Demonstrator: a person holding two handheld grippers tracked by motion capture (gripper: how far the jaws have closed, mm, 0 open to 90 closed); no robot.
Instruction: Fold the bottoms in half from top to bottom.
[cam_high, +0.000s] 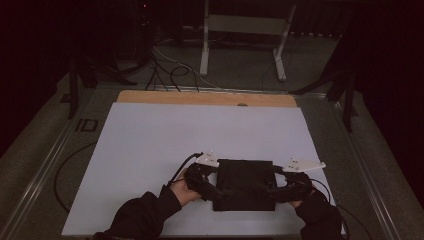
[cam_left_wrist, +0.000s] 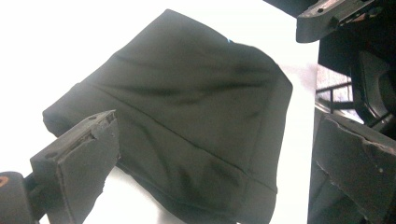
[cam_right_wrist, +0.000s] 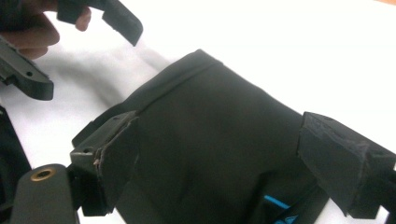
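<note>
A black folded garment (cam_high: 245, 185) lies flat on the white sheet (cam_high: 200, 135), near its front edge. My left gripper (cam_high: 214, 190) sits at the garment's left side and my right gripper (cam_high: 279, 192) at its right side, each held by a hand in a dark sleeve. In the left gripper view the garment (cam_left_wrist: 187, 126) lies under and beyond the left gripper (cam_left_wrist: 217, 163), whose jaws stand wide apart and grip nothing. In the right gripper view the right gripper (cam_right_wrist: 229, 161) is open just as wide above the garment (cam_right_wrist: 210, 130), which has a blue mark (cam_right_wrist: 278, 203) near its edge.
The white sheet covers a wooden table top (cam_high: 200, 97) whose far edge shows. Beyond it, cables (cam_high: 170, 70) lie on the floor by a metal stand (cam_high: 245, 30). Dark posts (cam_high: 74, 85) flank the table. A cable (cam_high: 65, 175) loops at the left.
</note>
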